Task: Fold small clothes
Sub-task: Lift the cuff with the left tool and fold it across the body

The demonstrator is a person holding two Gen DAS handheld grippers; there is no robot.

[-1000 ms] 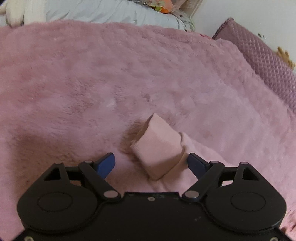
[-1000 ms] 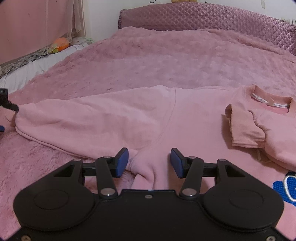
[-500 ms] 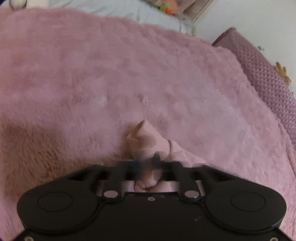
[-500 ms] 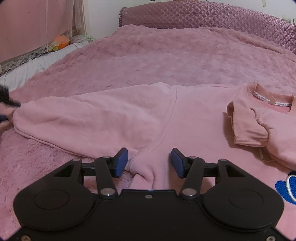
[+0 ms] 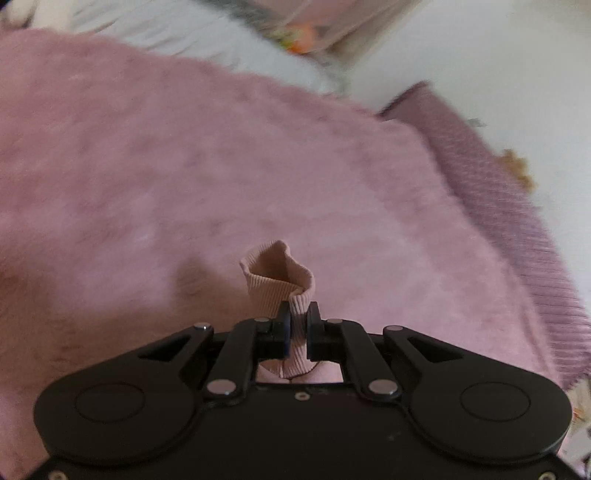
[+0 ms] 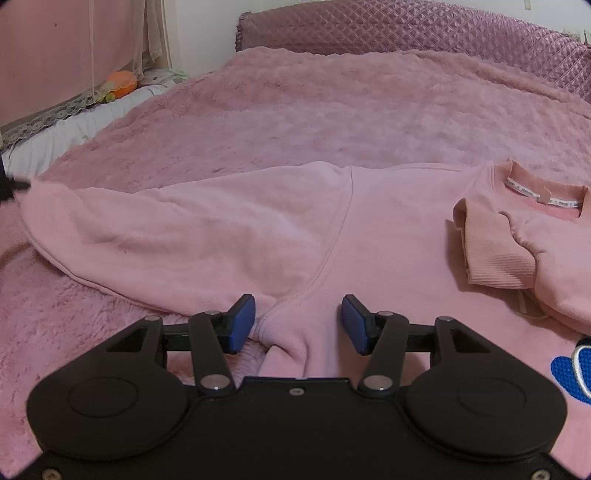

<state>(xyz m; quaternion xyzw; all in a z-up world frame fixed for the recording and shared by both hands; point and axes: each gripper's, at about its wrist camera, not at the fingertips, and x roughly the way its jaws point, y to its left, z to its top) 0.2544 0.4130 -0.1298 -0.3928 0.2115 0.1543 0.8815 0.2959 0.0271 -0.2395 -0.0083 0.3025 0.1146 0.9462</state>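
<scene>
A small pink sweatshirt (image 6: 388,236) lies flat on the pink fuzzy blanket (image 6: 332,118). Its left sleeve (image 6: 177,236) stretches out to the left. Its right sleeve is folded across the chest, with the ribbed cuff (image 6: 495,254) near the collar (image 6: 543,192). My left gripper (image 5: 296,325) is shut on the left sleeve's ribbed cuff (image 5: 277,280) and holds it lifted above the blanket. My right gripper (image 6: 298,323) is open, its blue pads either side of the underarm seam (image 6: 291,317).
A quilted mauve headboard (image 6: 424,33) runs along the far side of the bed. A grey-white mattress edge (image 6: 77,125) with an orange toy (image 6: 120,83) lies at the left. A blue print (image 6: 576,369) shows on the sweatshirt's front at the right edge.
My left gripper has closed on the sleeve cuff and lifted it off the blanket. In the right wrist view the sleeve end has risen slightly. My right gripper has stayed open at the underarm.
</scene>
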